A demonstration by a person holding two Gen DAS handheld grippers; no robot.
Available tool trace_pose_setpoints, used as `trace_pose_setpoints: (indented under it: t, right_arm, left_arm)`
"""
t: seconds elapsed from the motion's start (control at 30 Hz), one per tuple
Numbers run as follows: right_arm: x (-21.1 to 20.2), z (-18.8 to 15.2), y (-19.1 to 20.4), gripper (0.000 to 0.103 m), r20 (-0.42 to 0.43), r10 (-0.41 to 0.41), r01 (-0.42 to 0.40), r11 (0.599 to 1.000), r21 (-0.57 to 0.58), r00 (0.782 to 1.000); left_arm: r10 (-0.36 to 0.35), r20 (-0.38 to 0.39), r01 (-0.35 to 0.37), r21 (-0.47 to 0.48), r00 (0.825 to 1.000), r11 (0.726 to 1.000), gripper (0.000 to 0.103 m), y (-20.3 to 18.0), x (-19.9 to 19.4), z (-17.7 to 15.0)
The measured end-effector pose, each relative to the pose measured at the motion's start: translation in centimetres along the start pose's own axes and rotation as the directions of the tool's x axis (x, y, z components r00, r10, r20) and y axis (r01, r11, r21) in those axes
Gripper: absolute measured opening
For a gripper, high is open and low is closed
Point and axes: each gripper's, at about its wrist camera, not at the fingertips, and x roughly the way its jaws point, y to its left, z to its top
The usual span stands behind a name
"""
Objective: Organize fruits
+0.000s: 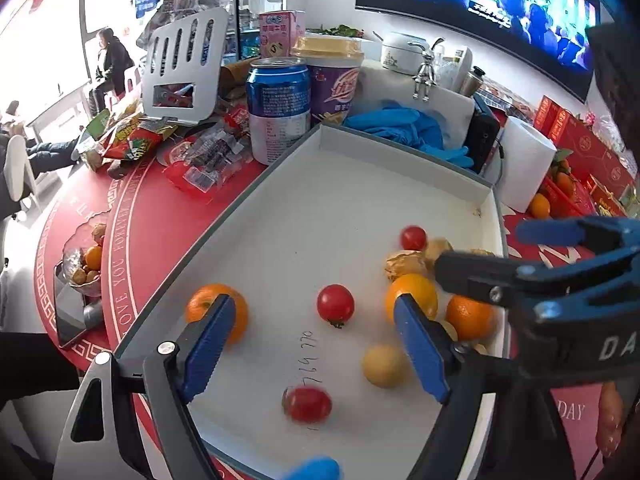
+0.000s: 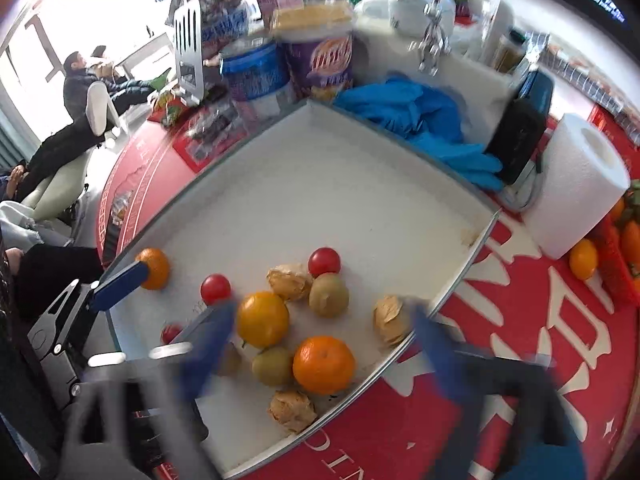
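We judge sorting has barely begun: both the left gripper (image 1: 316, 344) and right gripper (image 2: 320, 344) hang spread and empty over fruit scattered along the white tray's (image 1: 360, 184) near edge; next, close on one cherry tomato (image 1: 335, 305).

**Colours on the fruit tray**

The tray (image 1: 360, 184) is white inside with a grey rim and faint handwritten marks. On it lie red cherry tomatoes (image 1: 335, 305), bright orange tangerines (image 1: 470, 316), a pale yellow fruit (image 1: 384, 365), olive-green fruits (image 2: 329, 294) and tan papery husked ones (image 2: 290, 281). The tabletop (image 1: 160, 216) is red with white lettering and a white fret border. The gloves (image 1: 404, 128) are blue; the can (image 1: 278, 108) blue and silver.
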Motion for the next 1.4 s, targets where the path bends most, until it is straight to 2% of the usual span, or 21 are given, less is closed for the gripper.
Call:
trace_pose_setpoints:
  t: [0.07,0.13,0.33,0.57,0.77,1.4]
  right_arm:
    - [-0.8,0.1,0.2,0.1,0.02,-0.018,0.018,1.0,-0.015,1.0]
    - [-1.4,0.1,0.2,0.1,0.028,-0.015,0.016,1.0,-0.014,0.999]
    - [-2.1,-0.1,-0.1,0.102,0.016,-0.021,0.021,1.0,-0.014,1.0]
    - [-2.7,-0.8,0.1,0.102,0.02,-0.066,0.067,0.997,-0.036,0.998]
    - [-3.0,-1.1,0.0,0.102,0.016,-0.06,0.06,0.998,-0.035,0.998]
    - [-2.9,-1.8,-0.5,0.102,0.007,-0.072,0.072,0.997,-0.034,0.997]
  left_arm:
    - [0.005,-0.001,-0.005,0.002,1.0,1.0,0.089,0.0,0.0,0.0]
    - [0.005,-0.001,-0.005,0.001,1.0,1.0,0.103,0.0,-0.1,0.0]
    - [-0.055,-0.012,0.055,-0.02,0.998,0.998,0.103,0.1,-0.7,0.0]
    - [-0.062,-0.067,0.062,-0.004,0.996,0.998,0.103,-0.4,-0.9,-0.1]
    - [-0.004,-0.069,0.006,0.03,0.998,1.0,0.103,-1.2,-1.0,-0.5]
    - [0.034,-0.069,-0.03,0.052,0.997,0.998,0.103,-2.2,-0.9,-0.7]
